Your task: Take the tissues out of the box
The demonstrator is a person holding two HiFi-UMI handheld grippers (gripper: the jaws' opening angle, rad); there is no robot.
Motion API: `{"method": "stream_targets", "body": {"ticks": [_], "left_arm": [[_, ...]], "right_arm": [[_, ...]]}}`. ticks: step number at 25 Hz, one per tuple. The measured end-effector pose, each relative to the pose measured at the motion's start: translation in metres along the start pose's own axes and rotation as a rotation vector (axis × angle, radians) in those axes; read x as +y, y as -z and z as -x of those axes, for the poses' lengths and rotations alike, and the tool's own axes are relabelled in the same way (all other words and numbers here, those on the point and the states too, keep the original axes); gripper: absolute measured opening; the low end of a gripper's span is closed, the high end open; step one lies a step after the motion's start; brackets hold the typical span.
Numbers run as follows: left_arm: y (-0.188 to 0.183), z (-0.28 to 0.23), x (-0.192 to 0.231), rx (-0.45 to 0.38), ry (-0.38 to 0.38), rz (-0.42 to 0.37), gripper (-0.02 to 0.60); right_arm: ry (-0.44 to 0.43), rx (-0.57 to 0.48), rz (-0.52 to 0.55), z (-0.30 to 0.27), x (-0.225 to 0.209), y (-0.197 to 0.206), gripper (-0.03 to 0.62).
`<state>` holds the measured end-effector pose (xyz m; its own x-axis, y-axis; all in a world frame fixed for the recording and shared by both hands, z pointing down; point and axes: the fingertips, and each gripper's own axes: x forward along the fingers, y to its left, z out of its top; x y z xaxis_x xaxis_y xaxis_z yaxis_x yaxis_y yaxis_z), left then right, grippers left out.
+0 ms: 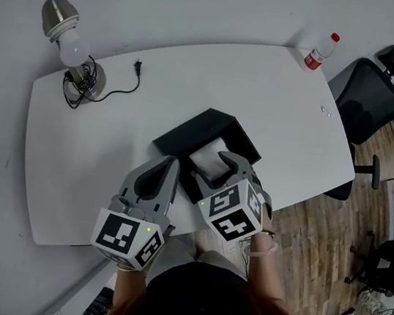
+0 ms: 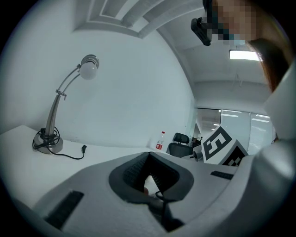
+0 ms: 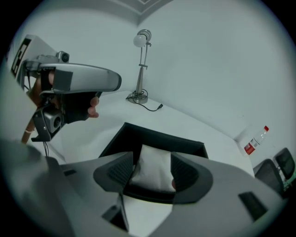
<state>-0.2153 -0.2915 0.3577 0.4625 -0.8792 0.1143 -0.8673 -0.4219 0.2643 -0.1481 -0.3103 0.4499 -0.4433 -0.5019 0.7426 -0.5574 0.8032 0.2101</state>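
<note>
A black open box (image 1: pixel 183 134) stands on the white table (image 1: pixel 266 97) near its front edge, with a white tissue pack (image 1: pixel 206 159) lying in it. My right gripper (image 1: pixel 219 170) reaches into the box from the front. In the right gripper view its jaws (image 3: pixel 152 159) stand open on either side of the tissue pack (image 3: pixel 150 175), close to its edges, and the box wall (image 3: pixel 157 136) shows behind. My left gripper (image 1: pixel 168 165) sits just left of the box with its jaws shut and nothing between them (image 2: pixel 148 159).
A desk lamp (image 1: pixel 71 40) with a loose cord and plug (image 1: pixel 138 68) stands at the table's far left. A red-capped bottle (image 1: pixel 319 52) is at the far right corner. A black office chair (image 1: pixel 369 99) stands beyond the right edge.
</note>
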Motion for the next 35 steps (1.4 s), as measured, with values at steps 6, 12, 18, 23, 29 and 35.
{"method": "stream_targets", "body": {"ticks": [6, 12, 18, 23, 29, 35], "left_arm": [[0.002, -0.003, 0.008, 0.001, -0.003, 0.016, 0.021], [0.001, -0.007, 0.015, 0.002, -0.009, 0.025, 0.021], [0.004, -0.011, 0.017, 0.009, -0.008, 0.033, 0.021], [0.003, -0.015, 0.017, 0.01, -0.003, 0.035, 0.021], [0.004, -0.015, 0.017, 0.011, -0.006, 0.041, 0.021], [0.004, -0.011, 0.014, 0.008, -0.015, 0.039, 0.021]], "right_arm": [[-0.03, 0.098, 0.012, -0.014, 0.001, 0.01, 0.255], [-0.054, 0.177, -0.001, -0.025, 0.001, 0.02, 0.271], [-0.037, 0.238, 0.008, -0.032, -0.001, 0.026, 0.278], [-0.007, 0.284, 0.028, -0.035, -0.004, 0.03, 0.276], [-0.003, 0.313, 0.05, -0.037, -0.006, 0.033, 0.251], [-0.002, 0.296, 0.055, -0.035, -0.008, 0.032, 0.223]]}}
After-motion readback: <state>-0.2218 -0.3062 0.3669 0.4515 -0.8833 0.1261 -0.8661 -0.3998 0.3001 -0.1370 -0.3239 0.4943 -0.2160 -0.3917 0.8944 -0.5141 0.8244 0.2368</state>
